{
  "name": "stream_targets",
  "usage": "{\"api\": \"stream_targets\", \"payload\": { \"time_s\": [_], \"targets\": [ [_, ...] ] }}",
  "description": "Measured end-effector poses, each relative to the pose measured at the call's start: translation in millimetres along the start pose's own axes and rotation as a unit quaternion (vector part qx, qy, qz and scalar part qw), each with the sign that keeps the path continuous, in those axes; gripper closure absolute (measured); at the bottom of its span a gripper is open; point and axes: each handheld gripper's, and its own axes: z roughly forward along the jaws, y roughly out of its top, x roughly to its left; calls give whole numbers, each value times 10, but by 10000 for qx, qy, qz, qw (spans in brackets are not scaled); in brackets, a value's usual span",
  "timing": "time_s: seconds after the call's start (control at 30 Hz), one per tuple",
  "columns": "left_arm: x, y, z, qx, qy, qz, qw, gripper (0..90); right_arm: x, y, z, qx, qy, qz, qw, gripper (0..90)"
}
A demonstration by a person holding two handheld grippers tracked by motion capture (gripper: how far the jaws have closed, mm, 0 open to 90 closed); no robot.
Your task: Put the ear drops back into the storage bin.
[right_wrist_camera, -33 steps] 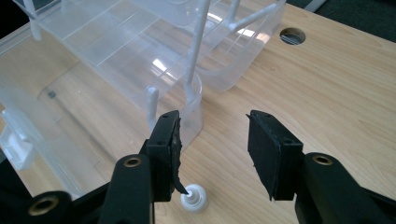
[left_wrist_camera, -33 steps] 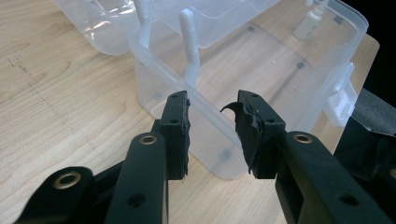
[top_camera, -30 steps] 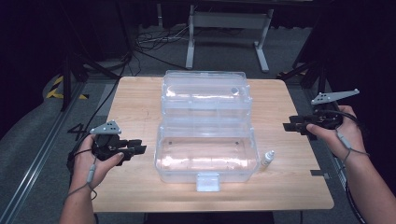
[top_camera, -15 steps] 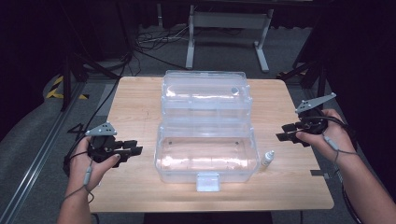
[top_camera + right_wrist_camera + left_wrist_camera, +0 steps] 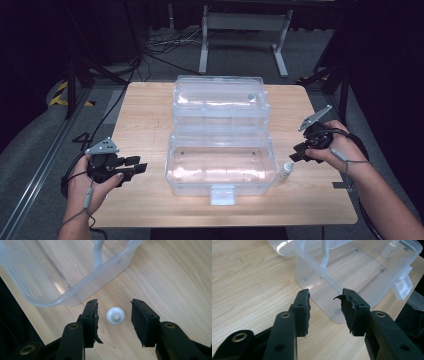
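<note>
A clear plastic box [image 5: 220,176] stands open in the middle of the wooden table [image 5: 145,115], its lid [image 5: 218,97] folded back behind it. A small white bottle [image 5: 286,170] stands upright just right of the box. My right gripper [image 5: 298,153] hangs over it; in the right gripper view the bottle's cap [image 5: 115,315] sits between the open jaws [image 5: 114,302], untouched, and they have just been closing. My left gripper [image 5: 136,167] is left of the box. Its jaws [image 5: 325,293] have just been opening, hold nothing, and point at the box's corner [image 5: 337,312].
The box's white latch [image 5: 222,194] faces the front edge of the table. Bare wood lies on both sides of the box. Beyond the table are a dark floor with cables [image 5: 160,45] and a metal stand [image 5: 240,30].
My right gripper has come down and in toward the box, ending over the white bottle. The left hand has stayed put while its jaws spread a little.
</note>
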Motion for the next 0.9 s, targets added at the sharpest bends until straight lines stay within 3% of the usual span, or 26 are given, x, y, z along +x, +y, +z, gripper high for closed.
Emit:
{"api": "stream_targets", "payload": {
  "time_s": [0.47, 0.9],
  "targets": [
    [9, -36, -26, 25, -6, -39, 10000, 585, -11, 24, 255, 617, 200, -183, 9977, 579],
    [18, -42, -14, 71, -47, -80, 9999, 588, -4, 39, 428, 1086, 130, -325, 9935, 591]
  ]
}}
